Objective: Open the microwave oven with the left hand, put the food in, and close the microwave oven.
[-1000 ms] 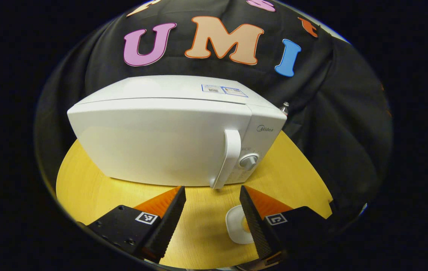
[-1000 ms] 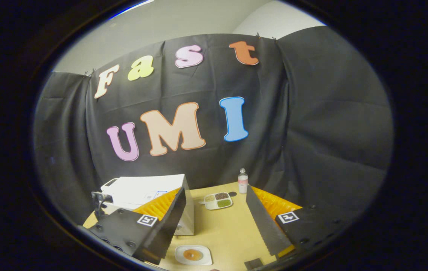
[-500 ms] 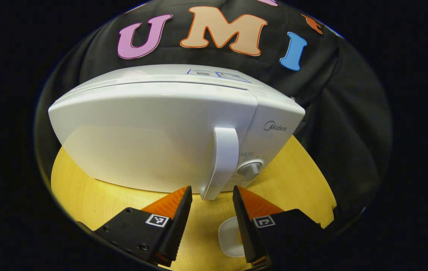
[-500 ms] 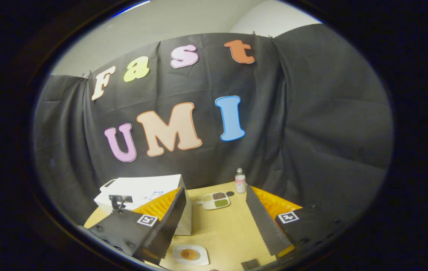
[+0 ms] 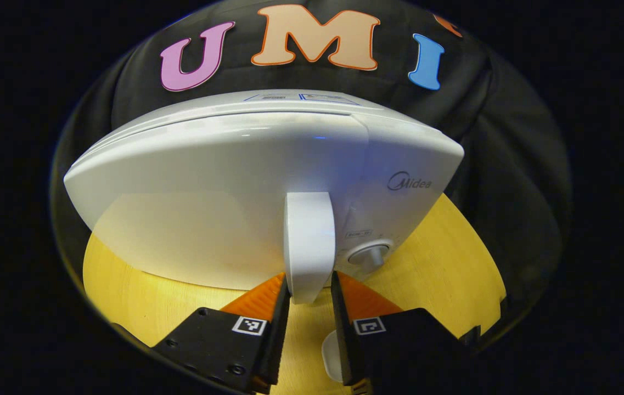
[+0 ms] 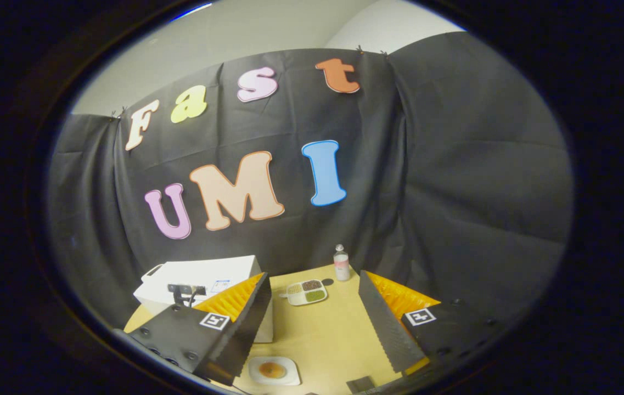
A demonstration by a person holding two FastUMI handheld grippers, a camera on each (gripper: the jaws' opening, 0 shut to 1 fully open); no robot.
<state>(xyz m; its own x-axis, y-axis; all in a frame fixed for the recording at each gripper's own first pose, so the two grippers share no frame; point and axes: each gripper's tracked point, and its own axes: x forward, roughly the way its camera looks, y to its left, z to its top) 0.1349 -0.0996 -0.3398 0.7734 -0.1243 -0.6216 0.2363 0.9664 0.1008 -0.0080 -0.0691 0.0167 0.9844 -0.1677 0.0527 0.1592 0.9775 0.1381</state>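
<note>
The white microwave (image 5: 224, 186) stands on the round wooden table (image 5: 443, 258) with its door closed. My left gripper (image 5: 310, 280) is at the lower end of the door's vertical handle (image 5: 307, 241), a finger pressing each side. Below it a white plate's rim (image 5: 329, 354) peeks out between the fingers. In the right gripper view the microwave (image 6: 202, 274) is at the far left, and the plate (image 6: 273, 370) with a round orange-brown food piece lies near the front. My right gripper (image 6: 313, 277) hangs open above the table, holding nothing.
A control knob (image 5: 369, 255) sits right of the handle. At the back of the table (image 6: 328, 334) are a divided tray of grains (image 6: 305, 292) and a small bottle (image 6: 340, 263). Black cloth walls close off the back and the sides.
My left gripper moved forward to the microwave and narrowed its fingers onto the door handle. The right gripper drifted slightly and stayed open.
</note>
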